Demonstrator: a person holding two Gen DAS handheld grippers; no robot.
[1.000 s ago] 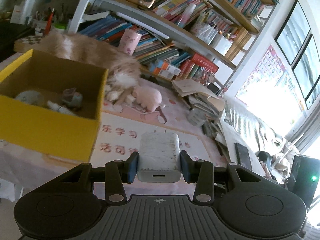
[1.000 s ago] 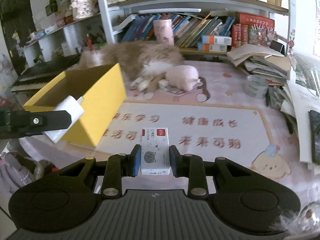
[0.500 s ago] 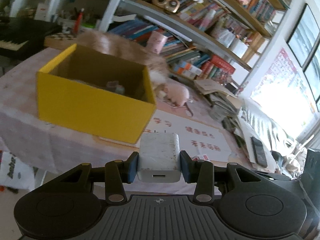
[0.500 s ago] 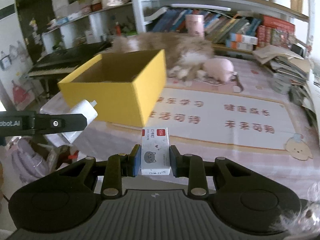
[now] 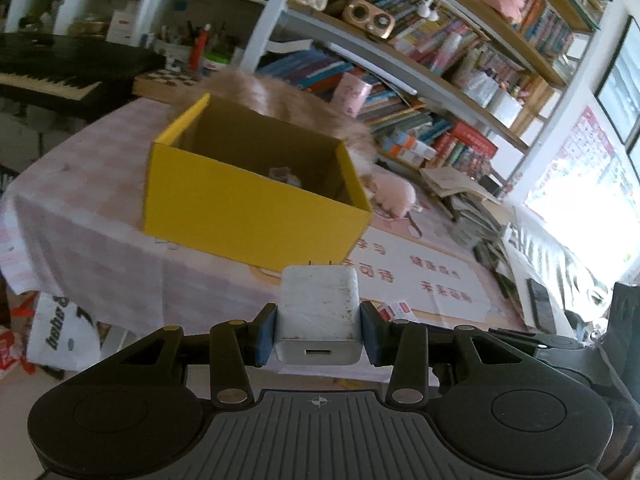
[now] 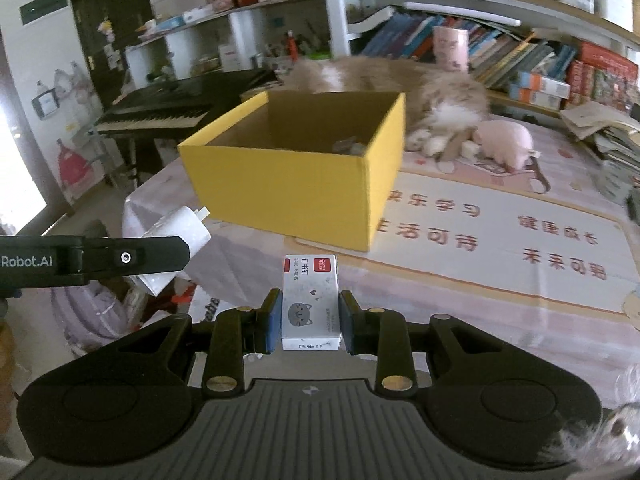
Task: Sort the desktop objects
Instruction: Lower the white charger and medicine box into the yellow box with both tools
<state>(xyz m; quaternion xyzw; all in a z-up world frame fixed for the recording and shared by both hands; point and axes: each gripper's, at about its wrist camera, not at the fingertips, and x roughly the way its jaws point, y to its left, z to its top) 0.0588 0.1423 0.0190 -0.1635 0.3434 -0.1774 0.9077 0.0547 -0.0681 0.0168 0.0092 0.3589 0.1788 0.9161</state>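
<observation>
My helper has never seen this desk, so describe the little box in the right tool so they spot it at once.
Start at the yellow box on the pink tablecloth. In front of it, the right tool clamps a small white staple box. Its grey cat face and red corner label distinguish it from the plain white charger held to its left.

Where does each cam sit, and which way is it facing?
Left wrist: on the left gripper, looking along its fingers at the yellow box; its own fingers clamp a white charger.
Right wrist: on the right gripper, facing the box; clamps a staple box; left gripper visible.
Shared: box, cat, bookshelf.
</observation>
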